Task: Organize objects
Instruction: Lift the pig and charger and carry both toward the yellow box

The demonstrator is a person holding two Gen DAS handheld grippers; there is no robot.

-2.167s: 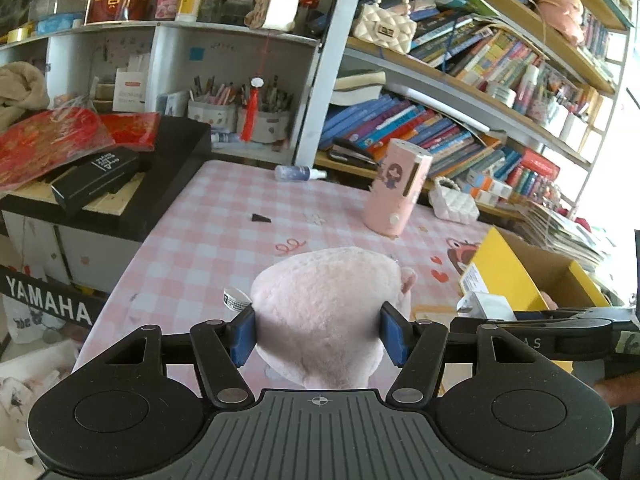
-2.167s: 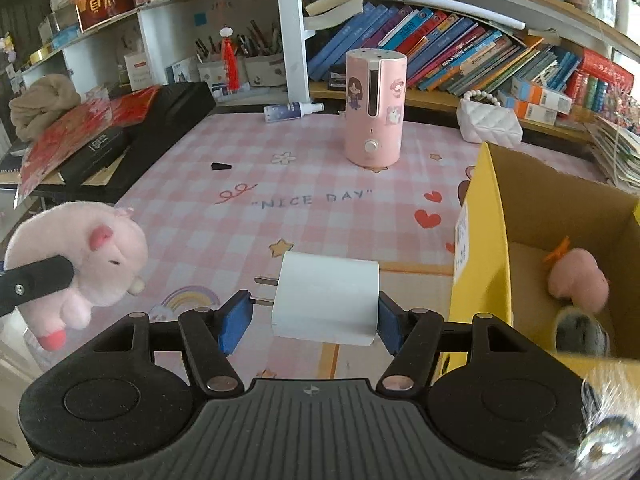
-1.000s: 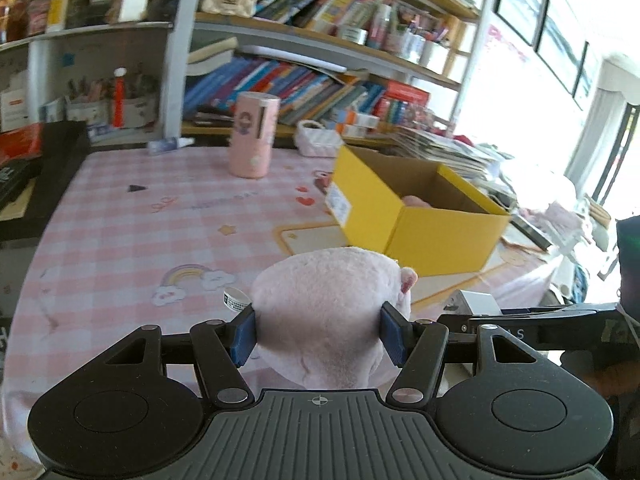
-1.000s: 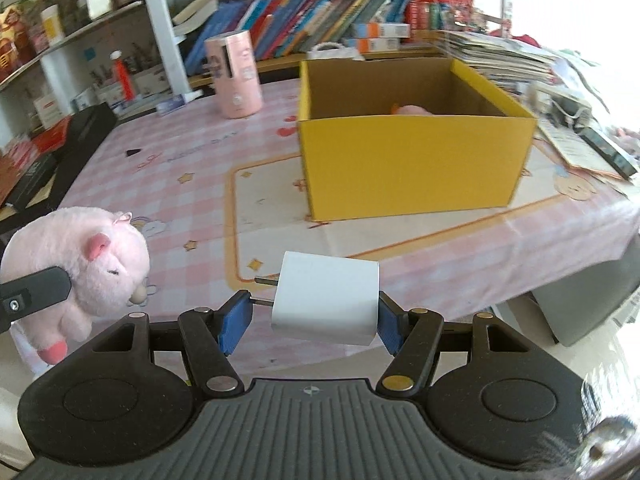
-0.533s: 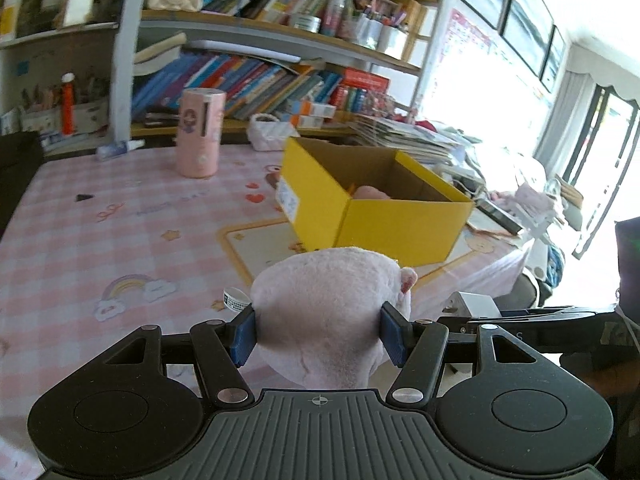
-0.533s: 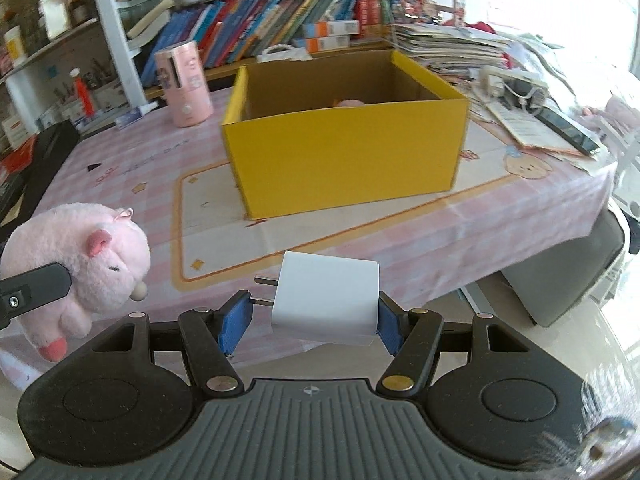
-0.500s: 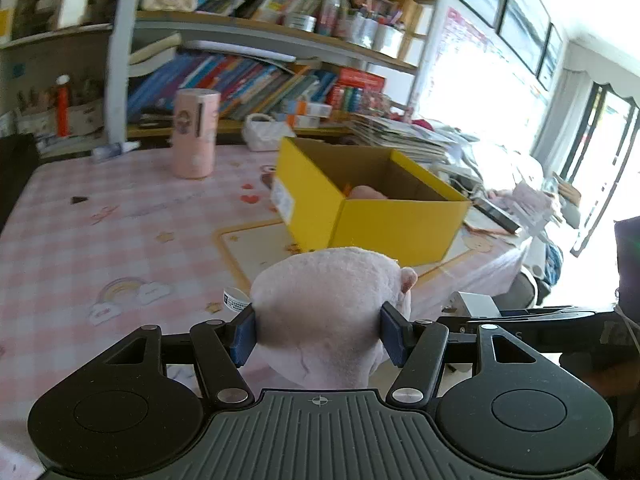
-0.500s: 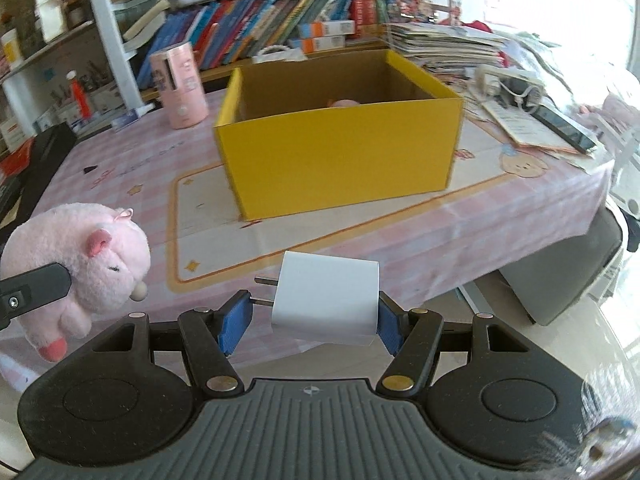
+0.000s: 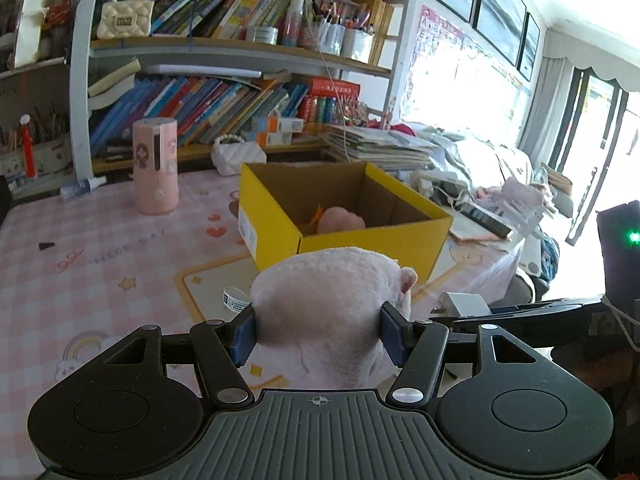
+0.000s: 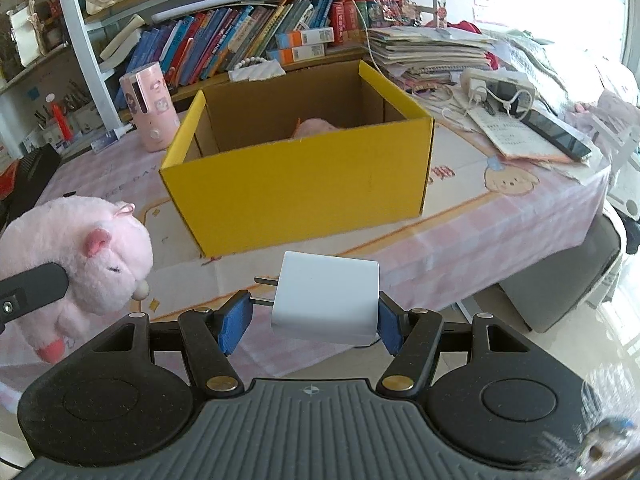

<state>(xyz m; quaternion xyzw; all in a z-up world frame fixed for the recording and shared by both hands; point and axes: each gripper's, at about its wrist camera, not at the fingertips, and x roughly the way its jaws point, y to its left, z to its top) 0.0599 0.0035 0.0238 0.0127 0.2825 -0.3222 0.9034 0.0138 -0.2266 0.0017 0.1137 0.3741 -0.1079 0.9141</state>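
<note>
My left gripper (image 9: 318,330) is shut on a pink plush pig (image 9: 324,304), held above the table's near edge. The pig also shows at the left of the right wrist view (image 10: 80,252). My right gripper (image 10: 310,320) is shut on a white plug-in charger (image 10: 326,298), prongs pointing left. It shows in the left wrist view too (image 9: 464,305). An open yellow cardboard box (image 10: 304,184) stands on the table ahead of both grippers. A pink soft toy (image 9: 340,219) lies inside it.
A pink cylinder humidifier (image 9: 156,166) stands behind the box to the left. Bookshelves (image 9: 224,96) line the back. Papers, a power strip (image 10: 496,84) and a phone (image 10: 556,136) lie right of the box. The pink checked tablecloth edge (image 10: 440,264) is just ahead.
Both grippers have swung to the right, away from the shelf side of the table, and now face the yellow box. Their holds on the pig and the charger are unchanged.
</note>
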